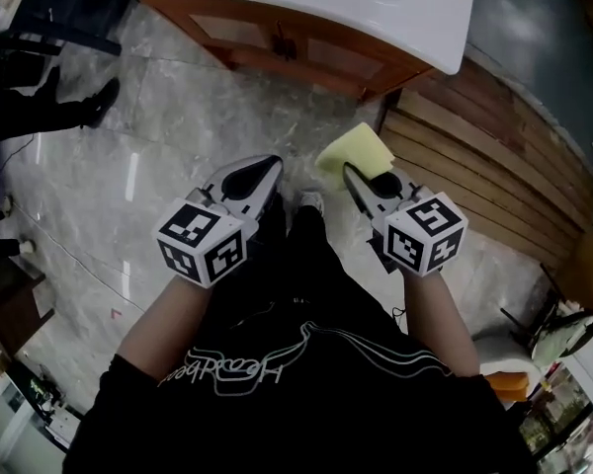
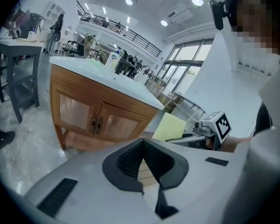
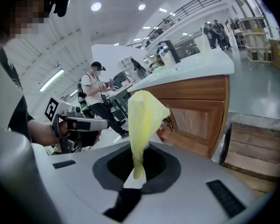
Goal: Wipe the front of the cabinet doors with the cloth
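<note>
A wooden cabinet with two doors (image 1: 277, 42) stands under a white countertop (image 1: 376, 3) ahead of me. Its doors also show in the left gripper view (image 2: 100, 122) and the right gripper view (image 3: 196, 118). My right gripper (image 1: 361, 181) is shut on a yellow cloth (image 1: 354, 151), which sticks up from the jaws (image 3: 142, 120) in the air, apart from the doors. My left gripper (image 1: 252, 181) is held beside it, shut with nothing in it (image 2: 143, 146). The left gripper view also catches the cloth (image 2: 170, 127) at its right.
A slatted wooden platform (image 1: 494, 166) lies on the floor right of the cabinet. Pale marble floor (image 1: 128, 186) spreads to the left, with someone's dark shoe (image 1: 99, 102) on it. A person (image 3: 95, 94) stands in the background. A dark table (image 2: 16, 73) is left of the cabinet.
</note>
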Demonstrator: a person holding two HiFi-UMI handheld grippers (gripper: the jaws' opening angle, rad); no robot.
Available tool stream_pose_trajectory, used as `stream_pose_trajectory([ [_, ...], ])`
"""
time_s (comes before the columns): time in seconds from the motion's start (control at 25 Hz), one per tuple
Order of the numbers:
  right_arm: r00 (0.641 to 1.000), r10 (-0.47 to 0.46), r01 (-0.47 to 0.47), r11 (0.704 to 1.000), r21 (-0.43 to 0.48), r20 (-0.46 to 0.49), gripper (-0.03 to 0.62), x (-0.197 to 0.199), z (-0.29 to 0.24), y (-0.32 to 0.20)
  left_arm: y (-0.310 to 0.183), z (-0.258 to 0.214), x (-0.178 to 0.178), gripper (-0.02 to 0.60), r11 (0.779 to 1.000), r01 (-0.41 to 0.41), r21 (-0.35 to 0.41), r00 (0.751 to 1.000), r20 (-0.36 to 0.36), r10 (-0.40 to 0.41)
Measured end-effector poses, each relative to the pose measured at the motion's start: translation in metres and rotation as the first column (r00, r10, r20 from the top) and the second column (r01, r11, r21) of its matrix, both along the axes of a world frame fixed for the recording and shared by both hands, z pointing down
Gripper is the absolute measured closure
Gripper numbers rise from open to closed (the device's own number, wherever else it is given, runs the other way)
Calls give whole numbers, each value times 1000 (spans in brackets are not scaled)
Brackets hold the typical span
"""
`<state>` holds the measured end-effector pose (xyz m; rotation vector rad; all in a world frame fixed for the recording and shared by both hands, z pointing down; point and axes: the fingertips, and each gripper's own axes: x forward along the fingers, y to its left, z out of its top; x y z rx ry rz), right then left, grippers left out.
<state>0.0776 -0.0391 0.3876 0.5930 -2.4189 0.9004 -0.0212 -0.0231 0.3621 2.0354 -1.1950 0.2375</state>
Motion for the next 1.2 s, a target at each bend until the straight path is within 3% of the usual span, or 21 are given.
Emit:
stream_pose_trajectory([
  [0.36,998,-15,17,999,50,-54,554,-59,46,-52,-47,47,-46,574,1000,26,-16,1000,8,-26],
  [0.64,984,-104,125,982,142,-143,554,-111,71,-88,-81,80,-70,574,999,0,-33,1000,-2,0],
  [0.88,988,-48,73,982,174,-145,554,-137,78,-123,-109,93,-85,574,999,-12,-39,1000,-28,11],
  [1.2,981,25,14,979,201,-192,554,-156,97,-156,-119,112,-100,574,992,-64,-110,998,-27,61],
])
